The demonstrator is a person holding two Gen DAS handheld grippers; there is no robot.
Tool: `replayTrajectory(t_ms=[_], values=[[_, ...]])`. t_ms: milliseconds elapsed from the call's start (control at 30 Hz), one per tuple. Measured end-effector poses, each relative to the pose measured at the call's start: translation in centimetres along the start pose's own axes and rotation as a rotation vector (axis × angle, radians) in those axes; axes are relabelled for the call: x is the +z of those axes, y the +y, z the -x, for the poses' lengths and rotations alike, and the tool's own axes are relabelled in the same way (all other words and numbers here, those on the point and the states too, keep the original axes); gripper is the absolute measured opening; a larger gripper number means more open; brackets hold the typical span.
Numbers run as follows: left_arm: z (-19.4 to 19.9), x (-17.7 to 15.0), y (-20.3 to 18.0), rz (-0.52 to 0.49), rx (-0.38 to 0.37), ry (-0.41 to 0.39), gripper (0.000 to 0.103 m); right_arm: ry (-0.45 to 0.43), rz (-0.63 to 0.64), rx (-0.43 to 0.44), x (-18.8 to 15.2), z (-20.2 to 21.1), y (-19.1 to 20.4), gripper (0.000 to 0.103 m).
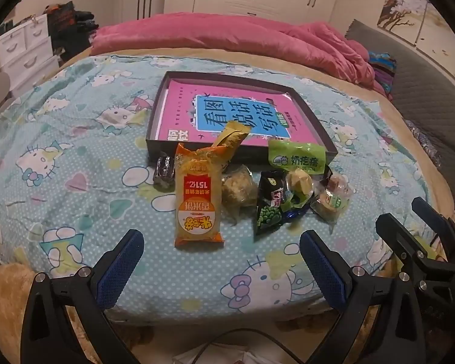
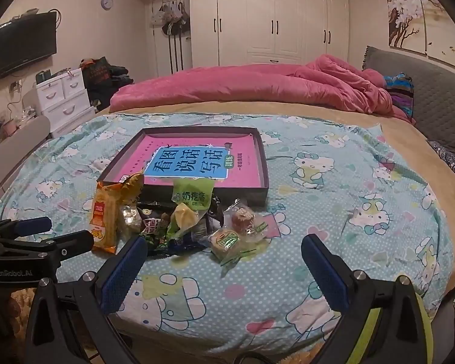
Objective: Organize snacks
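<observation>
A pile of snacks lies on the blue Hello Kitty sheet before a shallow dark box (image 1: 318,121) (image 2: 262,163) holding a pink book. A long orange packet (image 1: 197,200) (image 2: 104,221) lies leftmost, with a small dark candy (image 1: 163,171) to its left. A green bag (image 1: 295,156) (image 2: 192,195), a black pea packet (image 1: 271,204), a yellow wrapper (image 1: 232,136) and clear-wrapped cakes (image 1: 332,201) (image 2: 227,239) lie beside it. My left gripper (image 1: 221,254) is open and empty, just short of the orange packet. My right gripper (image 2: 224,261) is open and empty near the cakes.
A rumpled pink duvet (image 2: 257,86) covers the far half of the bed. A grey headboard (image 2: 439,100) runs along the right. White drawers (image 2: 63,100) stand at the left. The right gripper also shows in the left wrist view (image 1: 421,224), and the left in the right wrist view (image 2: 45,230).
</observation>
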State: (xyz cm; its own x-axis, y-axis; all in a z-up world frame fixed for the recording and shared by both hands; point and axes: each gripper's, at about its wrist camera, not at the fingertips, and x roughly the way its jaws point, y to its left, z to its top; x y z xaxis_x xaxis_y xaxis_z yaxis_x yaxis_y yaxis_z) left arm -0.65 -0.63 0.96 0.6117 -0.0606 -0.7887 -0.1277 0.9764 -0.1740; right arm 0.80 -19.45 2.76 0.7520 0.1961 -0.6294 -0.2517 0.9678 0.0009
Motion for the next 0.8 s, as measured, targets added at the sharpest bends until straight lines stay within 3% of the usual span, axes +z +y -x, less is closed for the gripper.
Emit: replayTrajectory(t_ms=[800], values=[[0.03, 0.17, 0.02, -0.001, 0.001, -0.003, 0.102, 0.003, 0.008, 0.003, -0.10, -0.22, 0.06, 0.103]])
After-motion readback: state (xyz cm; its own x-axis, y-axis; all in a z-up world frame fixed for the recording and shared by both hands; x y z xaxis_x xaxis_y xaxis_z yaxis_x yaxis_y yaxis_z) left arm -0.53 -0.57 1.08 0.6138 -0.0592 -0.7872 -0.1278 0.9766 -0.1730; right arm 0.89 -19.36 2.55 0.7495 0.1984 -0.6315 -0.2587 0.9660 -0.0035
